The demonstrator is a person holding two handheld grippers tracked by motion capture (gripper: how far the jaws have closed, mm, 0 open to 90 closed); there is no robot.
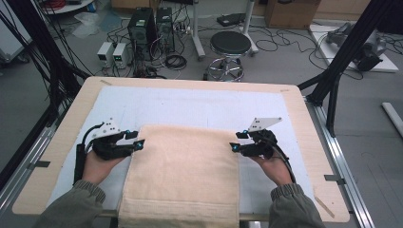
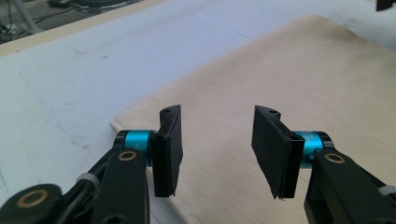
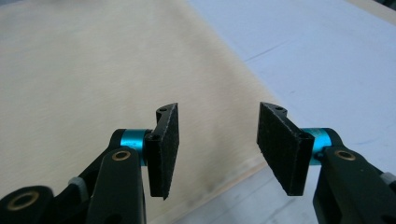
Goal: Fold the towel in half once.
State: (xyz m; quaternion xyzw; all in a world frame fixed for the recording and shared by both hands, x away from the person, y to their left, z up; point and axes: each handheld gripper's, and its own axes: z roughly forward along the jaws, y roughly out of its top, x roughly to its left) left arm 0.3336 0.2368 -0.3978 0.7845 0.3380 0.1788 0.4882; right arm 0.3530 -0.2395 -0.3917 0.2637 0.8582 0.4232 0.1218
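A beige towel lies folded flat on the white mat, its near end hanging over the table's front edge. My left gripper hovers at the towel's left edge, close to the far left corner, and stands open. In the left gripper view that gripper has its pads apart over the towel, with nothing between them. My right gripper is at the towel's right edge near the far right corner, also open. The right gripper view has that gripper straddling the towel's edge without touching it.
The wooden table carries the mat, with bare mat beyond the towel. Past the far edge stand a black stool, computer towers and floor cables. Black frame struts rise at the right.
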